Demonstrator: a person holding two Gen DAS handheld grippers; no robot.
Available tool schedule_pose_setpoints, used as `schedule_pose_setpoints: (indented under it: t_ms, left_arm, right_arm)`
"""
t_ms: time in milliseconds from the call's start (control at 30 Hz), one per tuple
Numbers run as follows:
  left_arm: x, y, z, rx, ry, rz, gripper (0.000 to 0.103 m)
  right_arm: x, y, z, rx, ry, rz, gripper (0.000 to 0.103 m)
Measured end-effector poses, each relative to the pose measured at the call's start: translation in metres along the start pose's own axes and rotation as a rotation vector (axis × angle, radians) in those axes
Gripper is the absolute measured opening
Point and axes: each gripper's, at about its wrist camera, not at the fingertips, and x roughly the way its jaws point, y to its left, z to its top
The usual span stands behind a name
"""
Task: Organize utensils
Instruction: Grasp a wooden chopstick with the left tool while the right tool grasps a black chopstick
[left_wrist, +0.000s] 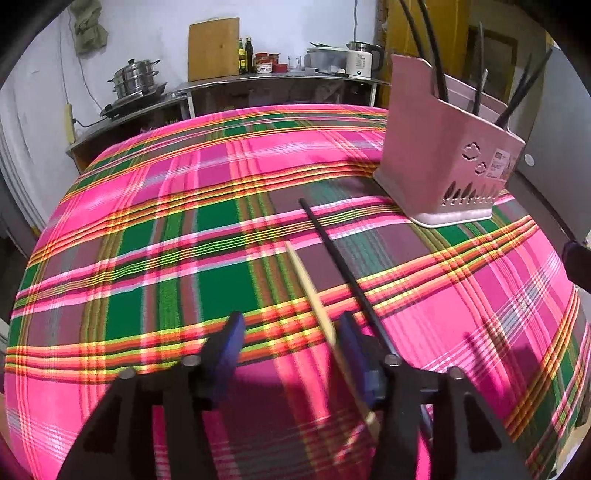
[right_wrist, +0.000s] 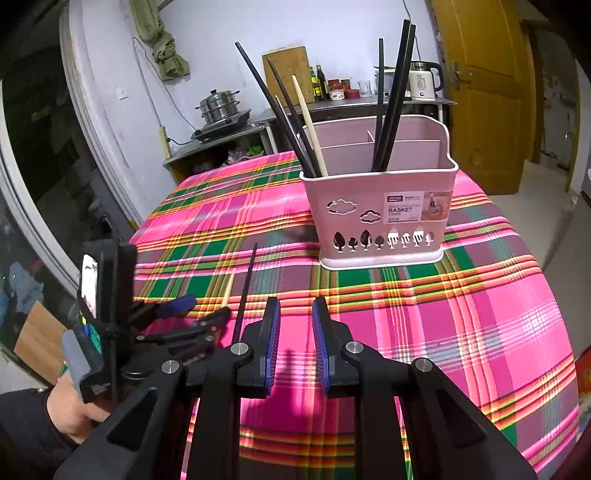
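Observation:
A pink utensil basket (left_wrist: 436, 166) (right_wrist: 380, 214) stands on the plaid tablecloth (left_wrist: 147, 221), with several black chopsticks and one pale wooden one upright in it. My left gripper (left_wrist: 291, 336) (right_wrist: 195, 314) is open low over the cloth. A blurred pale wooden chopstick (left_wrist: 310, 288) runs between its jaws, close along the right pad. A black chopstick (left_wrist: 332, 254) (right_wrist: 245, 288) lies just outside that right finger, pointing toward the basket. My right gripper (right_wrist: 295, 332) is open with nothing between its blue pads, in front of the basket.
A hand (right_wrist: 74, 410) holds the left gripper at the table's near left. Behind the table are a steel counter (left_wrist: 280, 79) with a steamer pot (left_wrist: 135, 79), cutting board, bottles and kettle, and a yellow door (right_wrist: 484, 99). The cloth falls away at the table's edges.

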Motion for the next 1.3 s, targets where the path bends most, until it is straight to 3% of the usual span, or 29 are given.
schedule_pose_setpoints:
  t_ms: [100, 167, 600, 967, 1300]
  left_arm:
    - [-0.004, 0.017, -0.002, -0.031, 0.005, -0.013, 0.023]
    - [-0.006, 0.033, -0.003, -0.065, 0.008, -0.031, 0.02]
    - [-0.004, 0.089, 0.0, -0.254, 0.039, -0.128, 0.017]
    - [0.012, 0.08, 0.018, -0.191, 0.012, -0.097, 0.016]
    - [0.01, 0.092, 0.019, -0.118, 0.044, -0.116, 0.006]
  right_arm:
    - [0.002, 0.003, 0.0, -0.002, 0.006, 0.008, 0.018]
    - [0.006, 0.006, -0.001, -0.01, 0.013, 0.011, 0.018]
    - [0.031, 0.024, 0.0, -0.051, 0.063, 0.032, 0.018]
    - [0.045, 0.035, 0.004, -0.073, 0.08, 0.03, 0.018]
    - [0.076, 0.053, 0.01, -0.104, 0.122, 0.047, 0.018]
